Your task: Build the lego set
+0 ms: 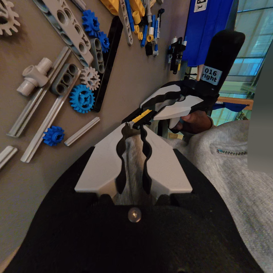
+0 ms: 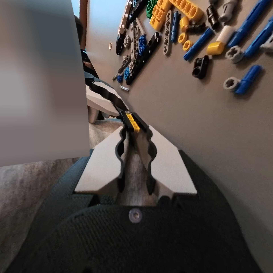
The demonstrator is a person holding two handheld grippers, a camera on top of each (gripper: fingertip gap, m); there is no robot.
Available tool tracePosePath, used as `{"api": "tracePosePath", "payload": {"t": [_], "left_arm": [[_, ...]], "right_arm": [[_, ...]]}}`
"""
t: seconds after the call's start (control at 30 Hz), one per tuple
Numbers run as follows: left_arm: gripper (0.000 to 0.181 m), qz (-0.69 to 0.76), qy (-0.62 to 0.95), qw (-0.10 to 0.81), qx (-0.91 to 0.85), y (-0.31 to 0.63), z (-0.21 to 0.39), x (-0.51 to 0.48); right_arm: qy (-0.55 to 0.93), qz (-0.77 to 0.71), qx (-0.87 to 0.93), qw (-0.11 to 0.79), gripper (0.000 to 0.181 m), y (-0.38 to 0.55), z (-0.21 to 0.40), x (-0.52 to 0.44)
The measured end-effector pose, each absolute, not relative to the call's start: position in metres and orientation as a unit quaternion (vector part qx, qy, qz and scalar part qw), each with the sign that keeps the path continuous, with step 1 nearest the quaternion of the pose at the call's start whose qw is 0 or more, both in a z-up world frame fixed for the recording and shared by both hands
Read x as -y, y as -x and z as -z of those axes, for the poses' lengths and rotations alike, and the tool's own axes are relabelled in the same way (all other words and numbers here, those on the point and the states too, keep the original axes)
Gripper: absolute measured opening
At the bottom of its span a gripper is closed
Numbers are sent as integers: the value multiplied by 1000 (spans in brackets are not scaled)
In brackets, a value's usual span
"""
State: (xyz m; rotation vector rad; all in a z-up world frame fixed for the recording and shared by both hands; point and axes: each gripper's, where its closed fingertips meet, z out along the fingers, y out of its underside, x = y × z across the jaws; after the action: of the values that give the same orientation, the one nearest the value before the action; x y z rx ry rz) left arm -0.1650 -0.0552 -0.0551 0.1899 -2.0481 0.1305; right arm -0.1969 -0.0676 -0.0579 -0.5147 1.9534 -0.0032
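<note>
A: Where is the piece being built?

B: Up off the worktop (image 1: 133,70), held between both tools. It is a small black-and-yellow assembly (image 1: 141,116): a yellow beam with holes set between black beams, with a small grey pin end at one tip.

A: What are the left gripper's fingers doing?

B: The left gripper (image 1: 133,126) has its fingers drawn in to a narrow gap, tips pinching the grey-pin end of the assembly. In the right wrist view the same gripper (image 2: 118,110) comes in from the left and meets the assembly's far end.

A: And the right one?

B: The right gripper (image 2: 135,130) is closed on the other end, the yellow beam sitting just between its tips. From the left wrist view it (image 1: 149,113) reaches in from the right, a hand (image 1: 193,122) wrapped around its handle.

A: What lies on the worktop?

B: Loose parts, well apart from the assembly: a light-blue gear (image 1: 82,98), a small grey gear (image 1: 90,78), dark blue gears (image 1: 53,135), a long black beam (image 1: 108,63), grey axles (image 1: 82,131) and a grey connector (image 1: 34,76). The right wrist view adds yellow beams (image 2: 183,6), blue pins (image 2: 198,44) and a black connector (image 2: 200,67).

A: Anything behind the grippers?

B: A grey zipped sweatshirt (image 1: 214,169) fills the space below them.
</note>
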Motion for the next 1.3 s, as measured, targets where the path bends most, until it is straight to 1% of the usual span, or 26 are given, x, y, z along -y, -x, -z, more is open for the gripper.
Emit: {"api": "tracePosePath", "payload": {"t": [0.3, 0.37, 0.67, 1.03, 1.3], "left_arm": [[12, -55, -79, 514, 852, 166, 54, 56], [12, -52, -78, 514, 853, 166, 54, 56], [12, -54, -76, 510, 855, 166, 54, 56], [11, -54, -83, 510, 855, 166, 54, 60], [11, -55, -82, 506, 857, 167, 54, 62]], "right_arm": [[218, 4, -816, 536, 25, 196, 57, 67], [213, -6, -808, 549, 16, 195, 55, 63], [210, 0, -809, 549, 16, 195, 55, 63], [180, -58, -796, 575, 15, 195, 55, 63], [193, -53, -804, 560, 15, 196, 54, 67]]}}
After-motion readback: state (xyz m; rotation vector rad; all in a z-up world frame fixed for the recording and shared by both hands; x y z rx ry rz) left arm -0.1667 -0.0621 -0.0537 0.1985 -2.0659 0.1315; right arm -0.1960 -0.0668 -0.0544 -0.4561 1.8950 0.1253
